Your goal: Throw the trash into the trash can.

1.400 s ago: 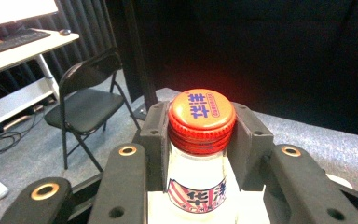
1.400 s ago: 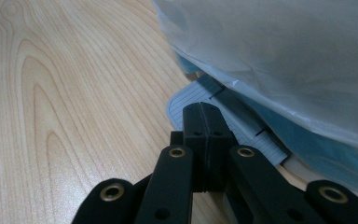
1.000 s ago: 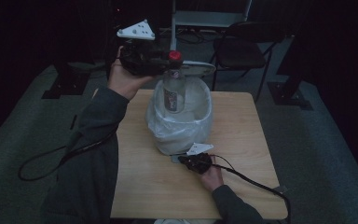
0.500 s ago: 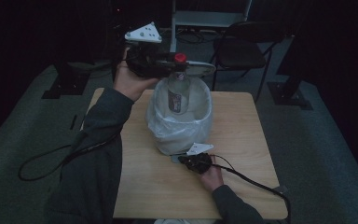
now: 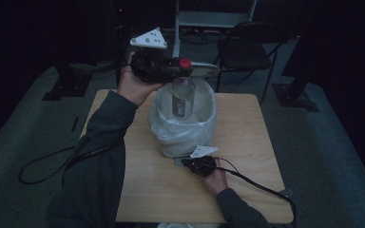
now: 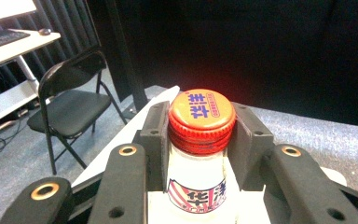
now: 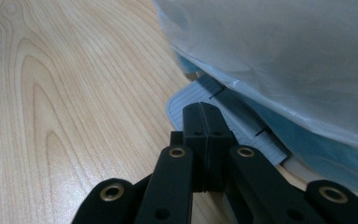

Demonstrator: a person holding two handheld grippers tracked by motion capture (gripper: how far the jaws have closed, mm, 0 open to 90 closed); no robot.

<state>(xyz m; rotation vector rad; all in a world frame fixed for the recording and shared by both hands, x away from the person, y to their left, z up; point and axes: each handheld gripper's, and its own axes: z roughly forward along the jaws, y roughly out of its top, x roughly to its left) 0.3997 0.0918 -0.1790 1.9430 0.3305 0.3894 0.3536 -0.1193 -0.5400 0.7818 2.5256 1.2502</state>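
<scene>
- The left gripper (image 5: 183, 71) is clenched on a clear bottle (image 5: 182, 97), its jaws pressing either side of the neck just below the red cap (image 6: 202, 119).
- The bottle hangs upright from those jaws, with its lower part inside the mouth of a bin (image 5: 184, 124) lined with a pale plastic bag (image 7: 279, 60); whether its base rests on anything cannot be told.
- The right gripper (image 7: 205, 122) has its jaws pressed flat together with nothing between them, low on the wooden table (image 5: 138, 190).
- Just ahead of those closed jaws lies the bin's ribbed pedal (image 7: 235, 121), under the bag's bulge.
</scene>
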